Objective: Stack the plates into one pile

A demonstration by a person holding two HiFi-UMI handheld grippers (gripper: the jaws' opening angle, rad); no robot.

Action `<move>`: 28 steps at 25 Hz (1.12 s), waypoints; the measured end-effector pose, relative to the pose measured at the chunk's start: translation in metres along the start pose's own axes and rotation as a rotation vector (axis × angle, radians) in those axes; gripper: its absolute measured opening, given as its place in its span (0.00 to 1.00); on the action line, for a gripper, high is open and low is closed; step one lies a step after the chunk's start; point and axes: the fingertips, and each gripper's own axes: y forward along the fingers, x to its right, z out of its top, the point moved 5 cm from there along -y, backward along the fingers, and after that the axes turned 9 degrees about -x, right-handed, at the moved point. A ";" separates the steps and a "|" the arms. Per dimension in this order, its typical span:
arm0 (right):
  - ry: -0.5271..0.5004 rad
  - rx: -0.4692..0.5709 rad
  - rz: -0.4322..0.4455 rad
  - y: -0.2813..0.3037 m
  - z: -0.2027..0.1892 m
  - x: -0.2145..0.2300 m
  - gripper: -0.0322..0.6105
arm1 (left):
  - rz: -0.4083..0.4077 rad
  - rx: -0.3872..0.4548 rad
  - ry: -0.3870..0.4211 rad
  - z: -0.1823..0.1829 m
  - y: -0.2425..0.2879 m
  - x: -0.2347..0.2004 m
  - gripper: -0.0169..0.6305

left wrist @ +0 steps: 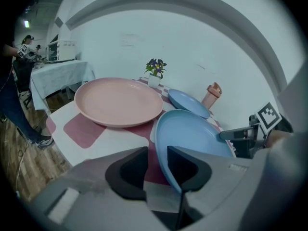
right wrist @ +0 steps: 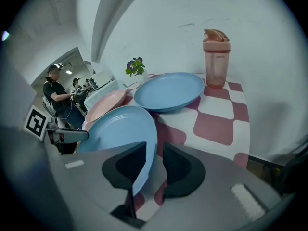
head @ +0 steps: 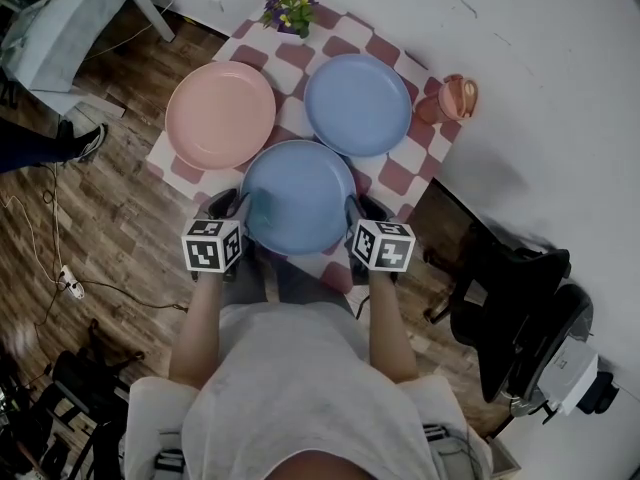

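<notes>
Left tool (head: 230, 208) and right tool (head: 360, 211) flank the near blue plate (head: 297, 196) at the bench (head: 398, 175) edge. Their jaws stand apart around opposite rims, clamping nothing yet. Two-sided hold should let me lift it level onto another plate.

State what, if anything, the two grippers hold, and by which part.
Nothing yet: left gripper and right gripper stand open, each straddling the rim of the near blue plate, on opposite sides.
</notes>
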 end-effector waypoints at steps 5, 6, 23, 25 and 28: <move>-0.019 -0.027 -0.017 0.009 -0.004 -0.003 0.14 | -0.021 -0.037 -0.012 -0.007 0.008 0.001 0.18; -0.021 -0.028 -0.030 0.009 -0.005 -0.003 0.10 | -0.021 -0.041 -0.012 -0.007 0.008 0.001 0.14; -0.039 0.117 -0.006 -0.019 0.045 -0.029 0.08 | -0.040 0.094 -0.047 0.029 -0.034 -0.004 0.11; -0.054 0.133 0.006 -0.020 0.053 -0.038 0.08 | -0.034 0.118 -0.054 0.033 -0.043 -0.009 0.11; -0.082 0.154 0.033 -0.020 0.065 -0.052 0.08 | -0.013 0.153 -0.069 0.037 -0.055 -0.017 0.11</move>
